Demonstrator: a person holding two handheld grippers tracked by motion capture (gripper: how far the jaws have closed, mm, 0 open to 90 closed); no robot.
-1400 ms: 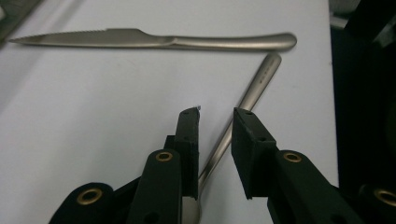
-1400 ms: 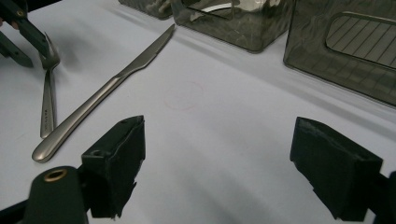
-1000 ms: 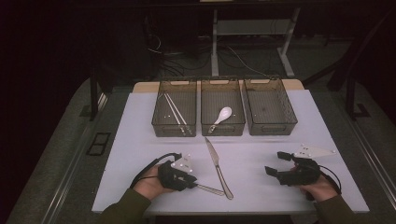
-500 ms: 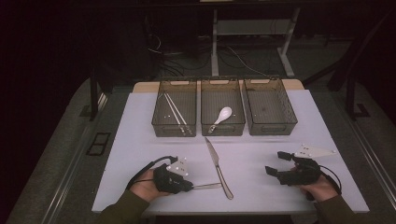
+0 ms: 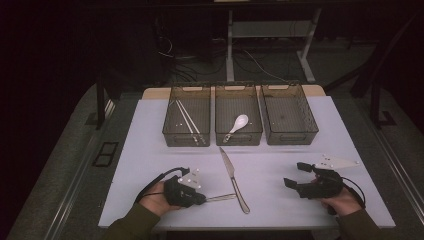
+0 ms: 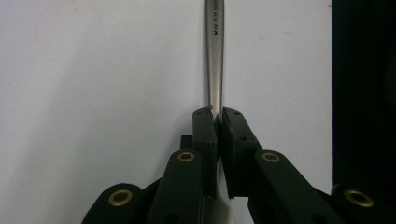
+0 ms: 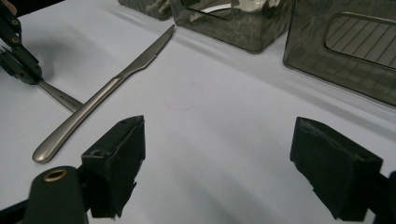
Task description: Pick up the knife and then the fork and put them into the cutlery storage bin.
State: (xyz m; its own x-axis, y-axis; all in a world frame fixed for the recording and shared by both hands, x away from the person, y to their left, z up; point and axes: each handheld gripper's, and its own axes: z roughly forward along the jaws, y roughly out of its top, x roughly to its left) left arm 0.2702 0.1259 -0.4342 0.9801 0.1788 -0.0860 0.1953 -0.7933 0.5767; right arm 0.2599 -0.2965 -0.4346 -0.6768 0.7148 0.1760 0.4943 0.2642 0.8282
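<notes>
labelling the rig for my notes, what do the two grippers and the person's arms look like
Both the left gripper and right gripper are black, with flat blocky jaw pads on linked bars joined by brass-coloured rivets. Each carries a pale grey three-cornered plate on top and trails a black cable. The person wears dark olive-green sleeves.

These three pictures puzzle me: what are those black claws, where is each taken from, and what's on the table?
No robot here: a person holds a hand-worked gripper in each hand. The high view looks down on the table. The other two come from small cameras riding on each gripper, looking along its black fingers.

The left gripper is shut on a thin metal handle; what utensil it belongs to is hidden. The right gripper is open, holding nothing.

A knife lies between them. Behind stand three bins: the left bin holds chopsticks, the middle bin a white spoon, and the right bin looks empty.
</notes>
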